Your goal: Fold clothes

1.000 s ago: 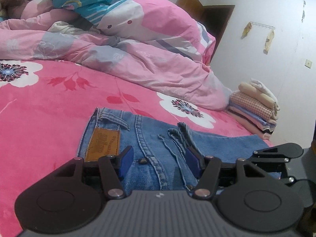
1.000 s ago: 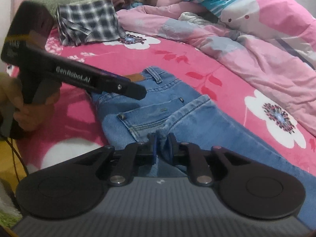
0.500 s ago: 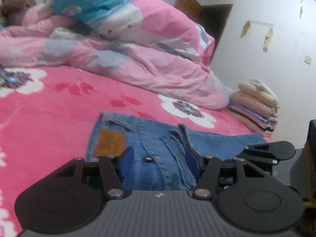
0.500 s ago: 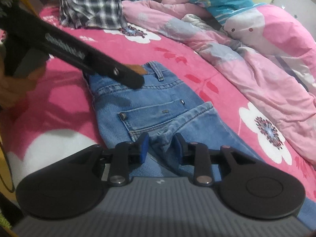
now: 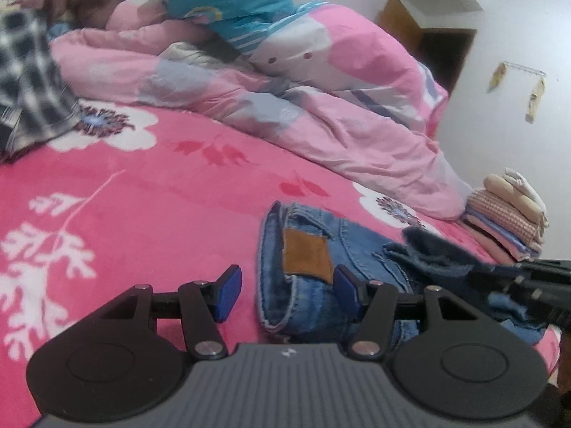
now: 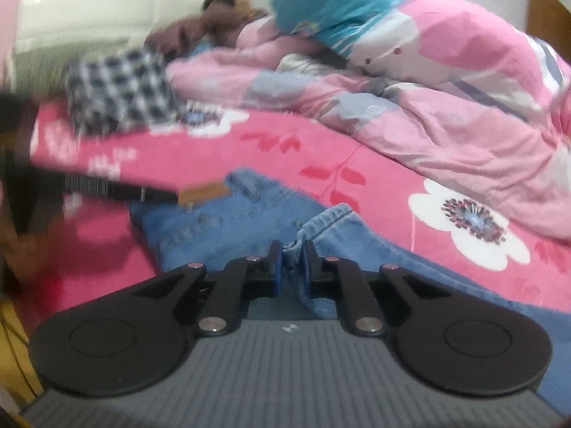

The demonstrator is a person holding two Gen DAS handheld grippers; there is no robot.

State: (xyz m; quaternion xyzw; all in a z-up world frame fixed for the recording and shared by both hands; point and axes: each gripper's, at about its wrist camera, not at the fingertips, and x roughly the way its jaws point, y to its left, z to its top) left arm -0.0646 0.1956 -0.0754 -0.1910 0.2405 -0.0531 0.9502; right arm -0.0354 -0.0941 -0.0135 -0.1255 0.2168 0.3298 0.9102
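The jeans [image 5: 310,267] lie on the bed [image 5: 150,185], partly folded, with the waistband and its brown leather patch [image 5: 305,256] turned toward the left wrist camera. The patch serves here as the landmark. They are blue denim, so I judge them rather heavy and thick for clothing, soft enough to bend but stiff enough to keep a crease; the surface is rough and should not slip easily. The good places to hold are the thick parts: the waistband beside the patch, a seam, or a hem.

The right gripper [image 6: 289,267] has its jaws closing on a bunched fold of denim, and the cloth is pinched between the blue pads. This fold is on the far side of the patch from the left gripper, toward the legs. The left gripper [image 5: 283,294] has its jaws apart and grips nothing; one pad is just below the patch against the denim, the other is over the pink sheet to the side of it.

Beyond the patch lies the rumpled pink quilt [image 5: 321,107]. Far from the patch, at the bed's corner, stands a stack of folded clothes [image 5: 506,221]. On the opposite side is a checked garment [image 5: 28,82], blurred.
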